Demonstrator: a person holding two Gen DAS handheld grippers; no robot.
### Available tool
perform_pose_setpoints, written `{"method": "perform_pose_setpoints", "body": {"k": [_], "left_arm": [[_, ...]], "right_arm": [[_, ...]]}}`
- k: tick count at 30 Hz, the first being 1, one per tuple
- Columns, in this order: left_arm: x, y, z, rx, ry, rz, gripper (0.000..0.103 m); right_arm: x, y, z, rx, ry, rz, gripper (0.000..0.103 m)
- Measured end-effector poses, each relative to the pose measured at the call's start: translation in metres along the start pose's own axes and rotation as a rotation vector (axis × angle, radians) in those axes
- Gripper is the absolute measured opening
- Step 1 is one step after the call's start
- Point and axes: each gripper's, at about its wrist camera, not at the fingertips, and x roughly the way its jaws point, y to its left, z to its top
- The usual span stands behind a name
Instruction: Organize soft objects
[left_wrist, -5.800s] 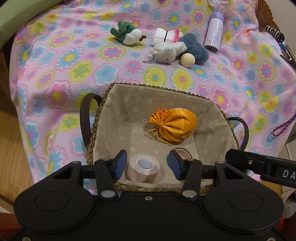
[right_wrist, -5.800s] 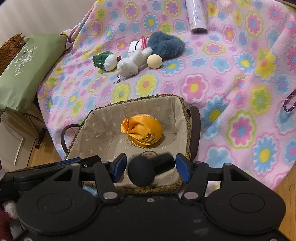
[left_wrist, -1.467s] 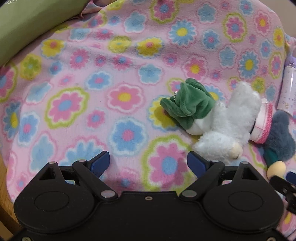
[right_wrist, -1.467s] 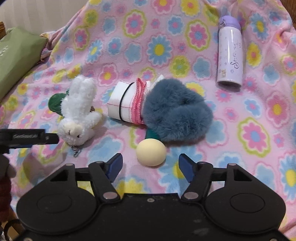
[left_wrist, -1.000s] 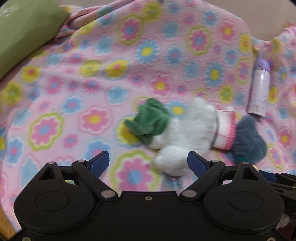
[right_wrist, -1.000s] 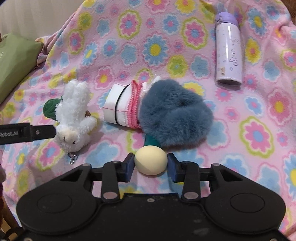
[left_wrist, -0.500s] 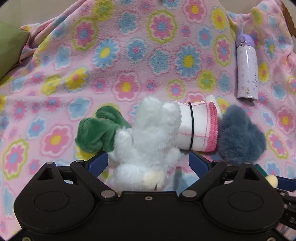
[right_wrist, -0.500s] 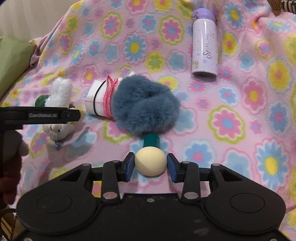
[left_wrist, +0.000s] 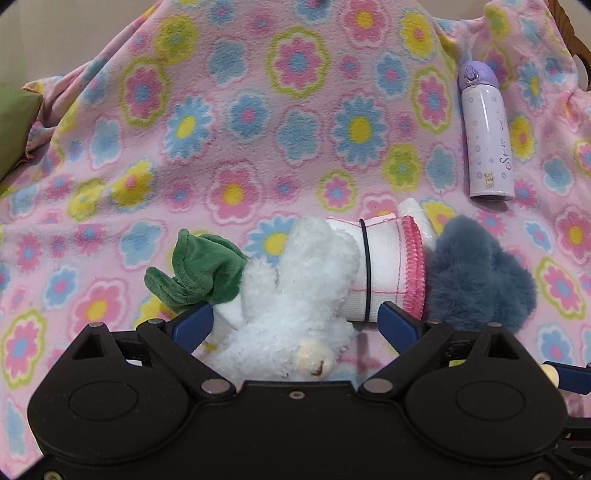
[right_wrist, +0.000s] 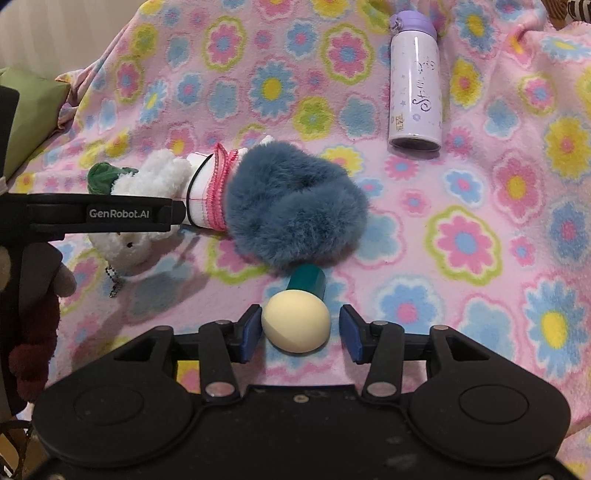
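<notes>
Left gripper (left_wrist: 295, 325): angled down over the flowered blanket (left_wrist: 229, 110), jaws wide apart and opening, white plush rabbit (left_wrist: 291, 295) lying between the blue pads (left_wrist: 194, 325), no pad pressing on it. Green plush (left_wrist: 199, 273) touching the rabbit's left side; rolled white cloth with pink trim (left_wrist: 384, 266) touching its right; blue-grey fluffy item (left_wrist: 480, 273) further right.

Right gripper (right_wrist: 301, 334): angled down, jaws opening, cream ball (right_wrist: 295, 321) between them on the blanket, left pad against it, right pad just clear. Teal handle (right_wrist: 306, 278) running from the ball under the fluffy item.

Legible writing: "GenRobot.AI" on the left gripper's finger in the right view. Lilac bottle (right_wrist: 415, 81) lying far right, script lettering not fully readable.
</notes>
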Motion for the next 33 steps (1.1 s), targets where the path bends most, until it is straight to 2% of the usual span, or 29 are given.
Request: {"method": "perform_pose_setpoints", "body": {"k": [6, 8, 10, 14, 18, 19, 20, 21, 22, 27, 30, 33], "left_arm": [[0.001, 0.001, -0.004, 0.016, 0.009, 0.018, 0.092], [0.000, 0.005, -0.006, 0.001, 0.022, 0.011, 0.092], [0.002, 0.012, -0.009, -0.034, 0.048, -0.006, 0.092], [0.006, 0.029, -0.014, -0.126, 0.079, -0.014, 0.092], [0.011, 0.036, -0.015, -0.190, 0.101, -0.031, 0.091], [0.011, 0.036, -0.014, -0.193, 0.100, -0.034, 0.084], [0.011, 0.035, -0.014, -0.191, 0.103, -0.046, 0.076], [0.011, 0.034, -0.013, -0.191, 0.114, -0.069, 0.061], [0.010, 0.034, -0.012, -0.200, 0.126, -0.101, 0.052], [-0.007, 0.043, -0.014, -0.276, 0.152, -0.244, 0.052], [-0.014, 0.052, -0.020, -0.296, 0.214, -0.348, 0.052], [-0.015, 0.059, -0.030, -0.300, 0.281, -0.364, 0.052]], "right_arm": [[-0.006, -0.014, 0.004, 0.037, -0.019, -0.005, 0.046], [-0.010, -0.022, 0.007, 0.025, -0.029, -0.010, 0.050], [-0.014, -0.028, 0.009, 0.017, -0.048, -0.046, 0.055], [-0.019, -0.041, 0.013, 0.035, -0.075, -0.102, 0.056], [-0.019, -0.047, 0.013, 0.066, -0.074, -0.110, 0.056], [-0.019, -0.047, 0.012, 0.070, -0.075, -0.109, 0.057], [-0.019, -0.047, 0.012, 0.073, -0.077, -0.108, 0.056], [-0.020, -0.046, 0.012, 0.073, -0.079, -0.108, 0.057], [-0.021, -0.045, 0.011, 0.073, -0.081, -0.108, 0.057], [-0.024, -0.044, 0.009, 0.080, -0.086, -0.101, 0.057], [-0.028, -0.044, 0.009, 0.082, -0.090, -0.092, 0.057], [-0.032, -0.041, 0.007, 0.062, -0.088, -0.078, 0.057]]}}
